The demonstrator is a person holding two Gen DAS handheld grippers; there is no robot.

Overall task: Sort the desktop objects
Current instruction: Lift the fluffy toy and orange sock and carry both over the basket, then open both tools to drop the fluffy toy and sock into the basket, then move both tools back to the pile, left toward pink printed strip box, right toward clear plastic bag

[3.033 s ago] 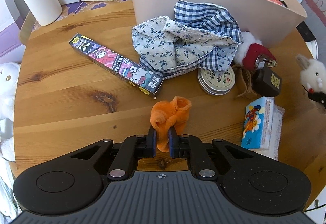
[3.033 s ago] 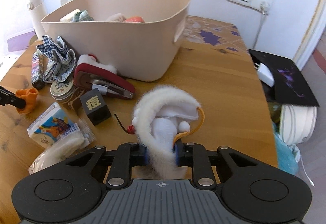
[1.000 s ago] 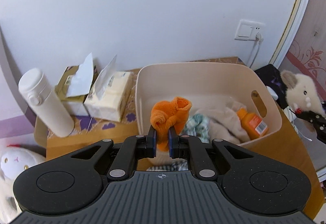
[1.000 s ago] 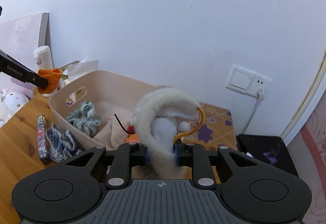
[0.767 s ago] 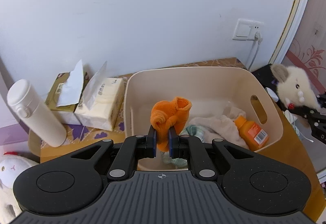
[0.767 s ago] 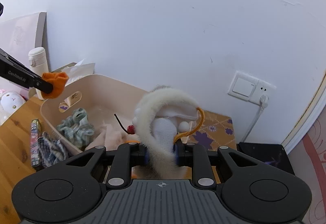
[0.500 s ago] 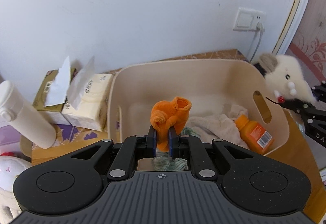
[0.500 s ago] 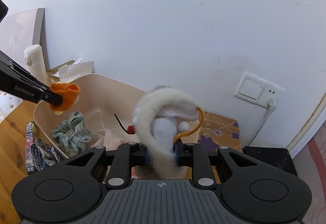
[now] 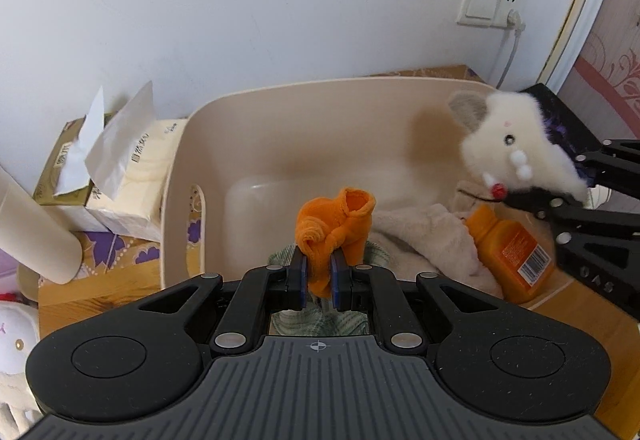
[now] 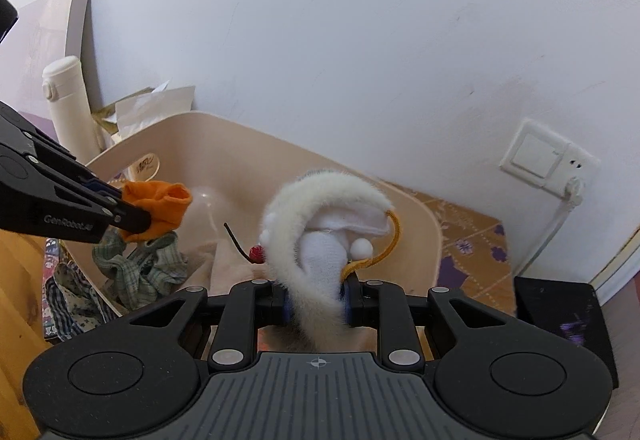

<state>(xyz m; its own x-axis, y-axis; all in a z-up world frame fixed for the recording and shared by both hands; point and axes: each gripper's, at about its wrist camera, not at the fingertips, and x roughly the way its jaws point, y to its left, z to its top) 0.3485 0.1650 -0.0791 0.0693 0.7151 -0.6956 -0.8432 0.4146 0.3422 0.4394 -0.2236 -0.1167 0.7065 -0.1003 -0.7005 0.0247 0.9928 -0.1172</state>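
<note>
While both hover over the bin (image 9: pixel 192 144), left gripper (image 9: pixel 319 276) pinches soft orange cloth (image 9: pixel 336 228), right gripper (image 10: pixel 316 300) clamps light plush toy (image 10: pixel 320 236) midbody.

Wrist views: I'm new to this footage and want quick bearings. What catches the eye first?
The white plush mouse pinched in the right claw, over the right side of the beige plastic bin. Next, the bright orange cloth clamped in the left claw above the bin's middle, with an orange bottle lying inside.
</note>
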